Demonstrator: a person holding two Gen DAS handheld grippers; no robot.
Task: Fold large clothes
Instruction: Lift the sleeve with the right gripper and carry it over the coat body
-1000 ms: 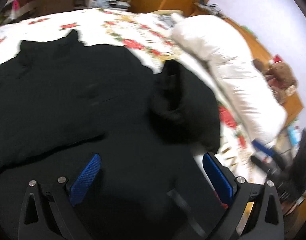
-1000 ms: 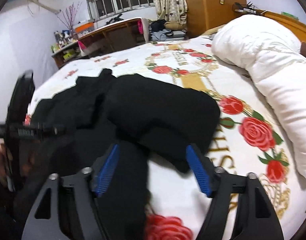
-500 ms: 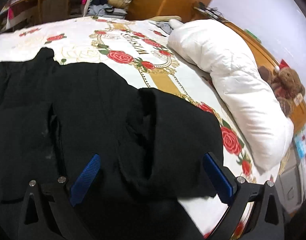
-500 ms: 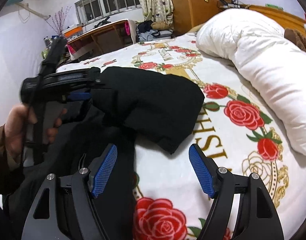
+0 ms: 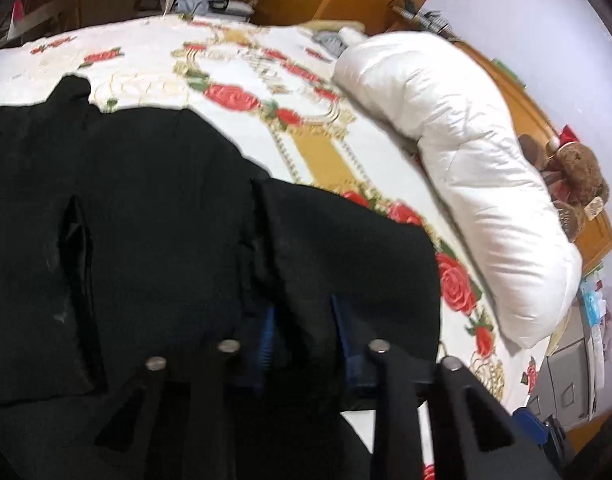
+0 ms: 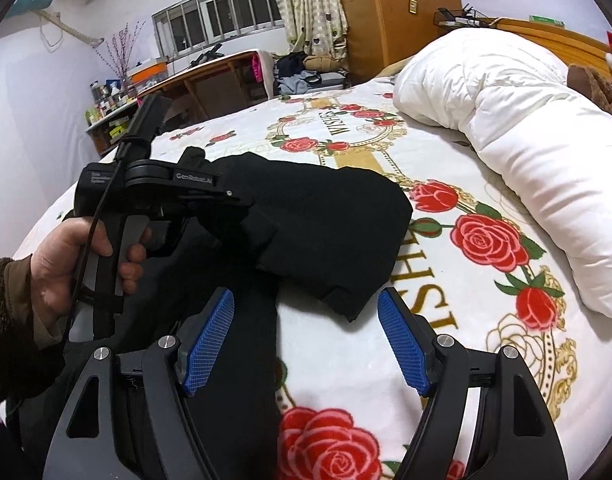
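Between left hand-held gripper pads: black garment fold; right hand-held gripper apart.

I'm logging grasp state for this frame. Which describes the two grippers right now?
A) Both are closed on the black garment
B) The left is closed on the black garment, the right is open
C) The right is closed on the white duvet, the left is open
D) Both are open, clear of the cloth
B: the left gripper has its blue pads pinched on a fold of the black garment, while the right gripper stands wide open, holding nothing.
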